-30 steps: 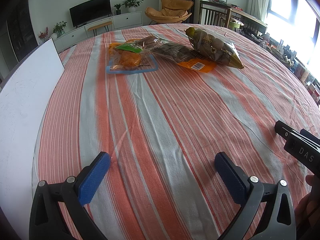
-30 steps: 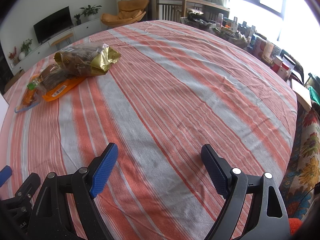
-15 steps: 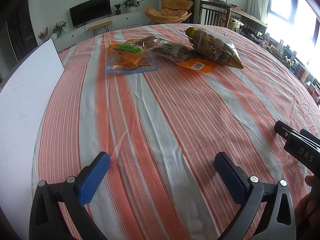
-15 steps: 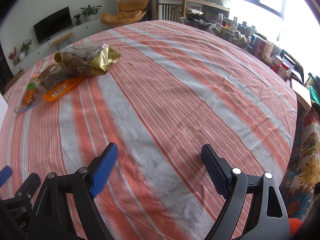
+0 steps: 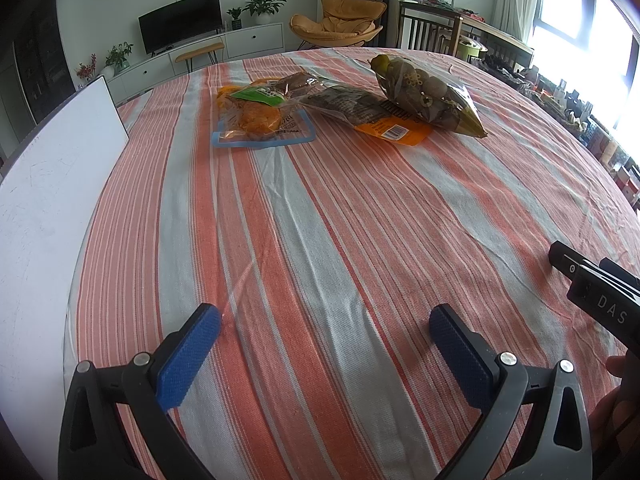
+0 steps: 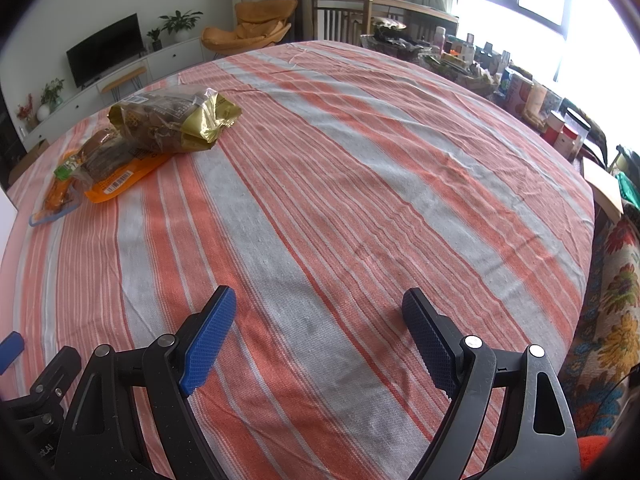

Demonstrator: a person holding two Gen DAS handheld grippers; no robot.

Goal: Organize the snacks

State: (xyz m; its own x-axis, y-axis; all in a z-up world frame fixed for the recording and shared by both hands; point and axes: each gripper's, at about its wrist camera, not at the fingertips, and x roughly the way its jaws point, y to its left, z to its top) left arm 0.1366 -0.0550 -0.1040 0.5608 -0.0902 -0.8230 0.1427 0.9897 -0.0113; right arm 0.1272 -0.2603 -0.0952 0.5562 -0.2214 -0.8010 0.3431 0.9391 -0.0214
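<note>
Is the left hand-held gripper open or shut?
Open: the left hand-held gripper shows its blue pads wide apart, only striped tablecloth between them.

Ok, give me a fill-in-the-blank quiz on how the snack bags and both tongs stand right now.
1. The left tongs and right tongs are both ____.
2. The number of snack bags on the striped tablecloth is ____.
3. The gold-edged bag of round brown snacks overlaps the ____ barcoded bag.
4. The blue-bordered clear bag holds ____ food.

Missing: open; three; orange; orange
</note>
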